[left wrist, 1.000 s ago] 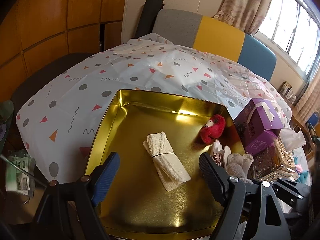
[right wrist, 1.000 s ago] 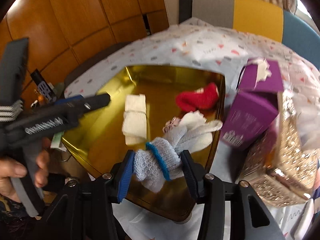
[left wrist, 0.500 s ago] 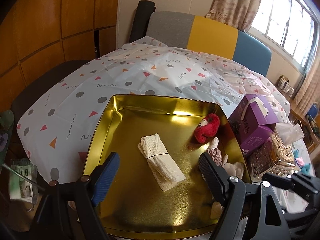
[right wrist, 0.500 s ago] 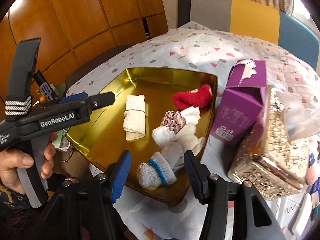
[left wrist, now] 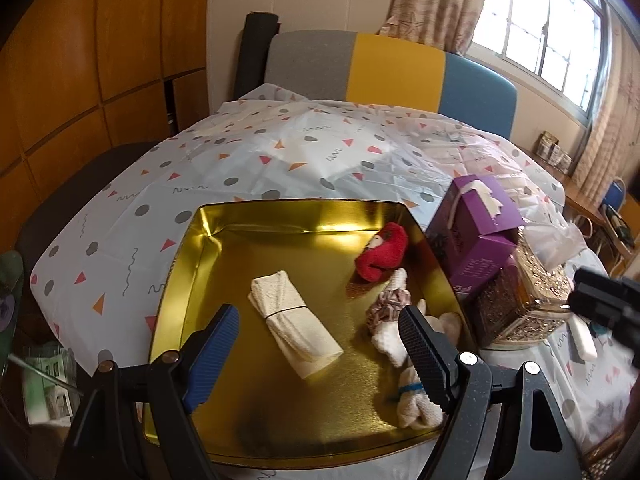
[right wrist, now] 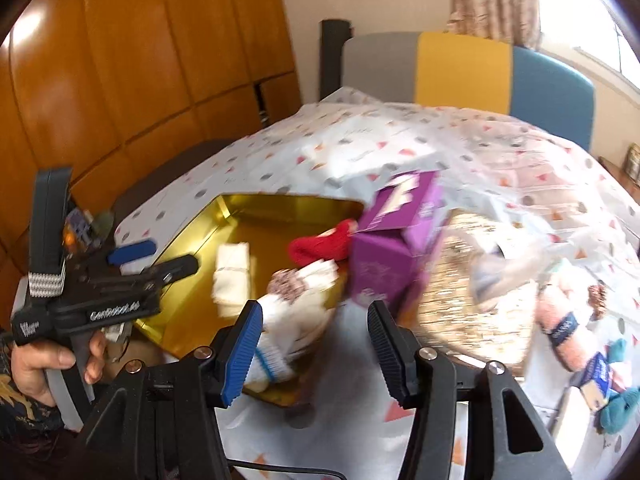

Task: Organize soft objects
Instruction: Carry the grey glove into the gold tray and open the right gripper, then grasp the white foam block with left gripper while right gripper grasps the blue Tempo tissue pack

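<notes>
A gold tray [left wrist: 280,205] holds a rolled cream cloth [left wrist: 294,320], a red plush [left wrist: 382,252], a pink scrunchie [left wrist: 390,306], white socks [left wrist: 390,342] and a white sock bundle with a blue band [left wrist: 416,398]. My left gripper [left wrist: 316,356] hovers open over the tray's near half, above the cream cloth, holding nothing. My right gripper [right wrist: 316,350] is open and empty, above the tablecloth off the tray's [right wrist: 280,202] right corner. The banded sock bundle [right wrist: 272,356] lies in the tray just left of it. A hand holds the left gripper [right wrist: 160,258] at the left.
A purple box [left wrist: 476,236] and an ornate gold box [left wrist: 524,300] stand against the tray's right side. Pink [right wrist: 560,328] and teal [right wrist: 620,404] soft items lie on the cloth at the far right. A grey, yellow and blue chair [left wrist: 396,68] stands behind the table.
My right gripper let go of the blue-banded sock bundle, which now lies in the tray, and drew back up and to the right. The left gripper pulled back slightly.
</notes>
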Demonstrator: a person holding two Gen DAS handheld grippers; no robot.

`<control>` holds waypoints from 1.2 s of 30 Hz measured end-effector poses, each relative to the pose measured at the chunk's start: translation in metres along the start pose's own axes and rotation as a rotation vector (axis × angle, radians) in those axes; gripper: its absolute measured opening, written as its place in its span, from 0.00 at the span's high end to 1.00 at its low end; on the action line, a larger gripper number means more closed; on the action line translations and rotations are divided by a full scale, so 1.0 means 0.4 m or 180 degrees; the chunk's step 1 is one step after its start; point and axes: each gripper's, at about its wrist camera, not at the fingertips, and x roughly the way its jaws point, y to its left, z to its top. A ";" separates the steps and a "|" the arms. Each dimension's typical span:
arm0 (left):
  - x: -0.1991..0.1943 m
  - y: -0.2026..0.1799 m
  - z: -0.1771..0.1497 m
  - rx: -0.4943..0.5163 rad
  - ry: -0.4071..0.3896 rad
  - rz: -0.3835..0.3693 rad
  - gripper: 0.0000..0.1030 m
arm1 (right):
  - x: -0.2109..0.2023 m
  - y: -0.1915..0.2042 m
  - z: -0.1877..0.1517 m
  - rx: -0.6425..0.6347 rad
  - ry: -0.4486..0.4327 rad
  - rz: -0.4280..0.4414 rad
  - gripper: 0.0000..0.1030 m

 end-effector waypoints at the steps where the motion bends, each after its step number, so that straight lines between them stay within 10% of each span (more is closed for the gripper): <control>1: -0.001 -0.006 0.000 0.0017 0.0001 -0.0014 0.20 | -0.011 -0.018 0.001 0.0048 -0.0027 -0.0043 0.46; 18: -0.003 -0.101 -0.014 0.0336 0.0045 -0.0177 0.19 | -0.218 -0.444 -0.103 0.1482 -0.0432 -0.1255 0.46; 27: -0.061 -0.229 0.029 0.0700 -0.0099 -0.0794 0.20 | -0.339 -0.667 -0.273 0.2764 -0.0856 -0.2201 0.46; 36: -0.094 -0.555 0.044 0.1520 0.0008 -0.1616 0.20 | -0.398 -0.732 -0.376 0.3467 -0.1170 -0.2046 0.46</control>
